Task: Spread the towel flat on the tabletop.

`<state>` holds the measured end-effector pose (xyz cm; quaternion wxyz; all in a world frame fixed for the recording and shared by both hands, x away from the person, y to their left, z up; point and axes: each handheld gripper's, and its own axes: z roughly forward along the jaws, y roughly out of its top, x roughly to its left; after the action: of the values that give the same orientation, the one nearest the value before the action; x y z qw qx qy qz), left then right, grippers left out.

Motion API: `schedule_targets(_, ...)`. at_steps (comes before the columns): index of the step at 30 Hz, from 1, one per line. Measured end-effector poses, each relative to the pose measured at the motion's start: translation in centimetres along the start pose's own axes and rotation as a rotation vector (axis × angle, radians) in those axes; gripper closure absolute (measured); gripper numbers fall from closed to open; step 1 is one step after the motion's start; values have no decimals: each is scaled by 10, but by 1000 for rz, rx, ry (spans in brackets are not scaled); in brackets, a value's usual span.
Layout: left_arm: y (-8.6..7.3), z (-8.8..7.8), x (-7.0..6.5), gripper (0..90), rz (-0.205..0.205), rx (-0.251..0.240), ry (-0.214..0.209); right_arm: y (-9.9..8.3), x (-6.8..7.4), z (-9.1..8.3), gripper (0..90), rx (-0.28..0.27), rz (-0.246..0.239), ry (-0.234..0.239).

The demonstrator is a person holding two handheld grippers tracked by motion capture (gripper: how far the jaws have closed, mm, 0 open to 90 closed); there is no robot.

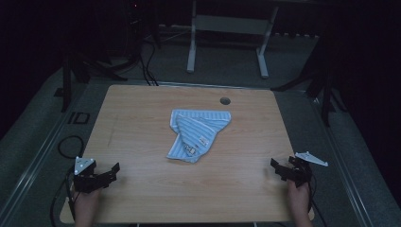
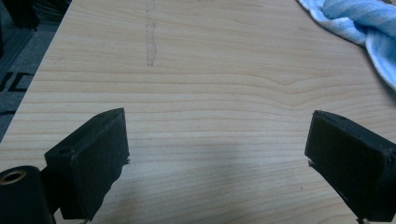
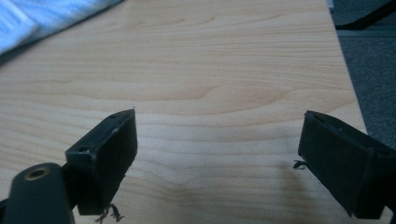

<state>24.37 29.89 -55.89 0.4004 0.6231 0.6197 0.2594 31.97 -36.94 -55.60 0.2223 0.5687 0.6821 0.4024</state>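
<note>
both grippers, left gripper [image 1: 112,172] and right gripper [image 1: 276,167], well apart from striped cloth [image 1: 196,135]

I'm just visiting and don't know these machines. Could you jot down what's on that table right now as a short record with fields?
Surface: wooden table, with a round hole near its far edge
Item: blue striped cloth, crumpled and partly folded, mid-table
Left gripper: near corner, jaws open, nothing between them
Right gripper: opposite near corner, jaws open, nothing between them
Contact: neither gripper touches the cloth
Beyond the table: white stand legs on a dark floor
</note>
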Motion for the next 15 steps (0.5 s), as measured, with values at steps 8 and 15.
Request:
schedule_targets(8, 11, -7, 1, 61, 34, 102, -135, 5, 7, 5, 118, 112, -68, 76)
schedule_targets(15, 16, -7, -4, 61, 204, 311, -166, 12, 18, 3, 118, 220, -195, 88)
